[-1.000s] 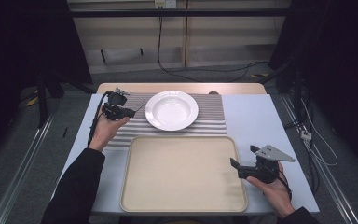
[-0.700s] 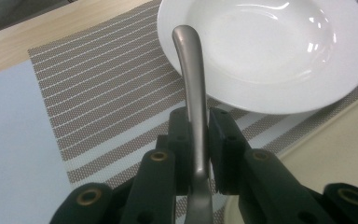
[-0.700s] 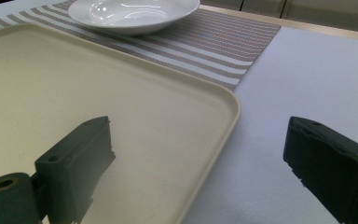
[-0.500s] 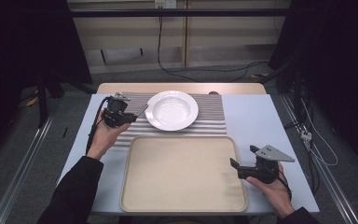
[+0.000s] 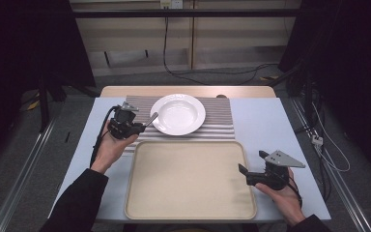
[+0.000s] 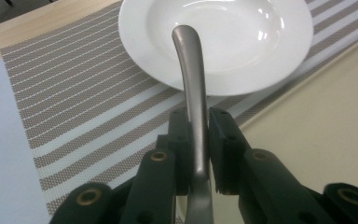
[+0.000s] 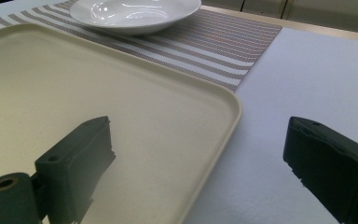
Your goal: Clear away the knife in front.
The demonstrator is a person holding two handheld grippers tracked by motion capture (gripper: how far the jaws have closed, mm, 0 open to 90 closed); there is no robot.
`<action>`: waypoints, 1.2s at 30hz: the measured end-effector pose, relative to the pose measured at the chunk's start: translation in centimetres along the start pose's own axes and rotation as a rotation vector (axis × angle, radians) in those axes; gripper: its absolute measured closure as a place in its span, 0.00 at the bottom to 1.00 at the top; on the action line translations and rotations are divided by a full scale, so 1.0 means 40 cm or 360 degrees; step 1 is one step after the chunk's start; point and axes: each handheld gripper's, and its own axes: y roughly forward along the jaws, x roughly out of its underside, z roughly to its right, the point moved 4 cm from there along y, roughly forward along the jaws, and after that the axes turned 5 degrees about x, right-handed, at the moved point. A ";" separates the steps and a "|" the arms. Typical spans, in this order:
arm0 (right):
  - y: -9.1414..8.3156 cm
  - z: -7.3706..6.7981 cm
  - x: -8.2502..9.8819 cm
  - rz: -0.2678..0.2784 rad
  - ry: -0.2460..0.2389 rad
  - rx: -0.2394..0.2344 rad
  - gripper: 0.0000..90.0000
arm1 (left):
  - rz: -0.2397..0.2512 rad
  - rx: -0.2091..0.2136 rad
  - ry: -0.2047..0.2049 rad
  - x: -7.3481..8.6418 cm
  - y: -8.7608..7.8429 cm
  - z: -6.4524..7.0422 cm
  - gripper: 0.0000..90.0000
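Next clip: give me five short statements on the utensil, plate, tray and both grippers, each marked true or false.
1. The left gripper is shut on a metal utensil handle. True.
2. The white plate sits on the beige tray. False: it rests on the striped placemat.
3. The right gripper is open. True.
4. The tray holds a cup. False: nothing lies on it.
5. The handle's tip reaches over the plate's rim. True.
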 end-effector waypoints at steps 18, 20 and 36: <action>0.002 -0.003 0.000 -0.0007 -0.0005 -0.0006 0.09 | -0.0020 0.0044 0.0039 0.039 -0.027 0.081 0.89; 0.002 -0.004 0.000 -0.0008 -0.0005 -0.0008 0.09 | -0.0036 0.0043 0.0053 0.045 -0.028 0.089 0.89; 0.003 -0.004 -0.001 -0.0009 -0.0008 -0.0010 0.09 | -0.0092 0.0082 0.0079 0.083 -0.010 0.155 0.89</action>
